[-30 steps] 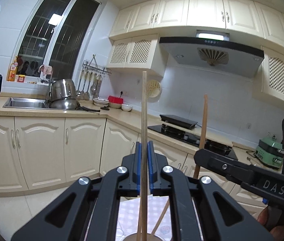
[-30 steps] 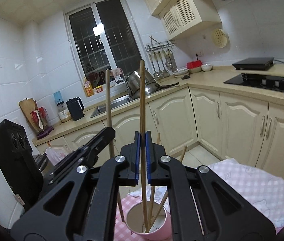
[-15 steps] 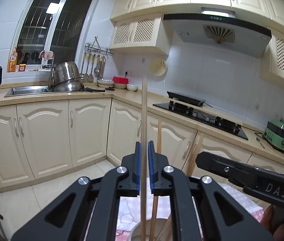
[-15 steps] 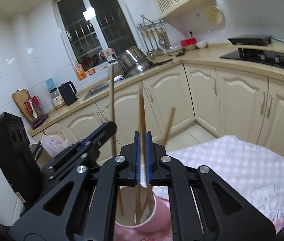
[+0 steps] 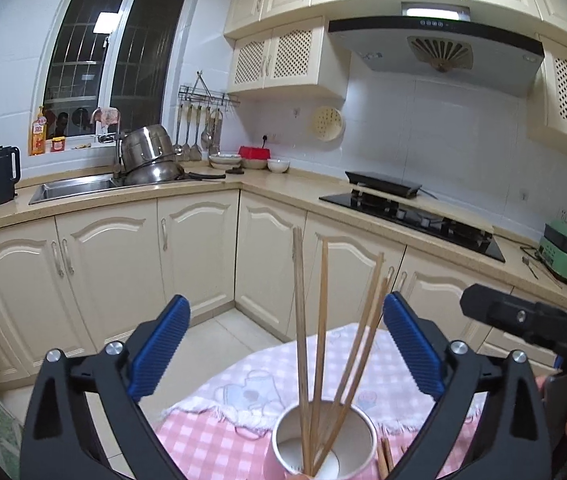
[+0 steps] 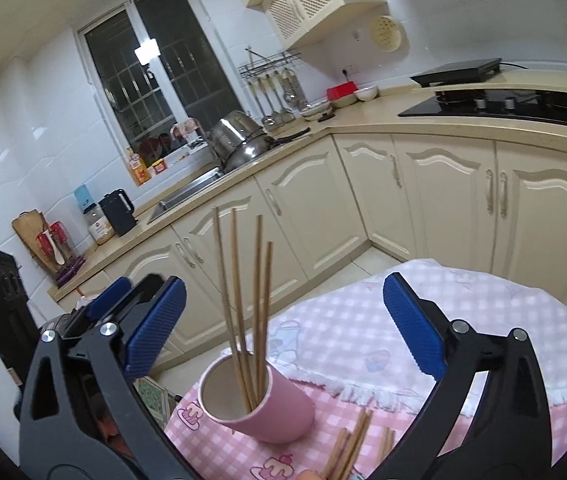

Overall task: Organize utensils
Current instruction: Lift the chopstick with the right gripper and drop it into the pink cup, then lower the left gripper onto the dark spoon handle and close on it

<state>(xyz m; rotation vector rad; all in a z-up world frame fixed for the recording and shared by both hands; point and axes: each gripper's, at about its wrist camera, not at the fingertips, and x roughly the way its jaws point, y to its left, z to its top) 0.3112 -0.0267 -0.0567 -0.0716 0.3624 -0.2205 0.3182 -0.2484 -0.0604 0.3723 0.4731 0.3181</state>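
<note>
A pink cup (image 6: 257, 412) stands on the pink checked tablecloth (image 6: 423, 328); it also shows in the left wrist view (image 5: 325, 446). Several wooden chopsticks (image 6: 247, 308) stand in it, leaning apart, and they show in the left wrist view (image 5: 323, 340) too. My left gripper (image 5: 285, 344) is open and empty just above the cup. My right gripper (image 6: 283, 328) is open and empty, also above the cup. More loose chopsticks (image 6: 349, 448) lie on the cloth beside the cup.
The right gripper's body (image 5: 531, 320) reaches in from the right of the left wrist view. Cream cabinets (image 5: 187, 256), a sink (image 5: 75, 188) and a stove (image 5: 411, 210) line the counter behind the table.
Both grippers were shut on one chopstick each over the cup. Both have lowered, opened and let go, and the chopsticks now stand in the cup.
</note>
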